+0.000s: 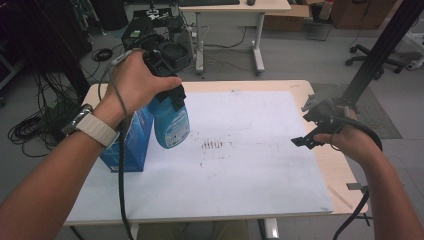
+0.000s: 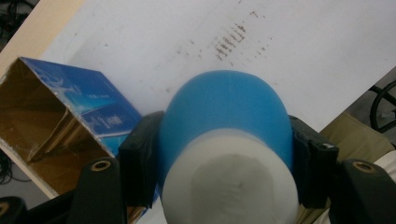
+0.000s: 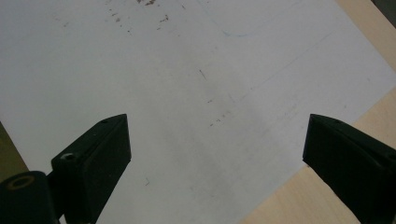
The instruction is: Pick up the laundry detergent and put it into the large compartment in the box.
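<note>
Overhead, rounded glossy blue bottle (image 2: pixel 224 112), white-capped.

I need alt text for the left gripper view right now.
The left gripper is shut on a blue bottle with a white cap, seen from above. An open blue box sits beside it on a white mat with dark smudges.

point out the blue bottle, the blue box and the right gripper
blue bottle (image 1: pixel 170 122), high view, on its labelled body below the left gripper.
blue box (image 2: pixel 95 105), left gripper view, on its printed blue side beside the open top.
right gripper (image 1: pixel 301 141), high view, between its open fingertips.
</note>
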Motion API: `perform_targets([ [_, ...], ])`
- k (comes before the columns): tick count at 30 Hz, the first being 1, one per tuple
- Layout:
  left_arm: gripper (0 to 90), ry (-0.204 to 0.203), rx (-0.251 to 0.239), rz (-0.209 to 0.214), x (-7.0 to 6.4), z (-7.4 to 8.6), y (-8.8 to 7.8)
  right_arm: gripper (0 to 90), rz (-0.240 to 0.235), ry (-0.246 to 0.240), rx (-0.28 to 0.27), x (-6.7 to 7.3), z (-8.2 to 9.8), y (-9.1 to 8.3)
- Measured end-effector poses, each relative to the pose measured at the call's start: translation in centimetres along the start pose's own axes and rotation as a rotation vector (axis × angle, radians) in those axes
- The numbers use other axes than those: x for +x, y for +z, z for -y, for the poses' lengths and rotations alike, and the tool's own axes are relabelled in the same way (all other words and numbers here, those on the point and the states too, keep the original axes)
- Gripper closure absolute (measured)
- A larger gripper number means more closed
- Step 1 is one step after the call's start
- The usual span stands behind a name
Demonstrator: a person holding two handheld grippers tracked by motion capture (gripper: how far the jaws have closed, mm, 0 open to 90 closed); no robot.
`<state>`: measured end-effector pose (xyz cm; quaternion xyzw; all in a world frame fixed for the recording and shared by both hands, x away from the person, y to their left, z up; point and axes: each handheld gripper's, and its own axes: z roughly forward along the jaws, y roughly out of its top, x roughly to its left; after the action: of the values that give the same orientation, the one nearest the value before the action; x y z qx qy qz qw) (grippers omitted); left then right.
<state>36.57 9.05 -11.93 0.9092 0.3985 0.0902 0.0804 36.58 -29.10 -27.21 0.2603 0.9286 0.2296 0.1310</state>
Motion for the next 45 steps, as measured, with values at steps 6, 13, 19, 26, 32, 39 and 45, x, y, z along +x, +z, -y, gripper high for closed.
perform_targets([
  [6,37.3,-0.056,-0.009,0.003,1.1,-0.1,-1.5,7.8,0.000,-0.001,0.000,0.0,0.0,0.0],
  [13,37.4,-0.112,-0.001,-0.017,2.4,-0.2,-3.2,7.8,0.002,0.001,-0.007,-0.2,0.0,-0.1],
  [19,37.4,-0.180,-0.001,-0.022,3.4,0.1,-3.9,7.8,0.000,-0.003,-0.006,-0.2,-0.2,0.1],
  [26,37.3,-0.219,0.003,-0.032,3.9,0.4,-4.2,7.8,-0.002,-0.002,-0.005,-0.2,-0.2,0.2],
  [32,37.3,-0.245,0.003,-0.035,4.3,0.5,-4.3,7.8,-0.003,-0.004,-0.003,-0.2,-0.3,0.3],
  [39,37.3,-0.283,0.011,-0.048,5.2,0.9,-4.5,7.8,-0.005,-0.005,0.000,-0.2,-0.4,0.5],
  [45,37.3,-0.332,0.014,-0.056,6.5,1.4,-4.4,7.8,-0.010,-0.005,0.001,-0.2,-0.4,0.8],
])
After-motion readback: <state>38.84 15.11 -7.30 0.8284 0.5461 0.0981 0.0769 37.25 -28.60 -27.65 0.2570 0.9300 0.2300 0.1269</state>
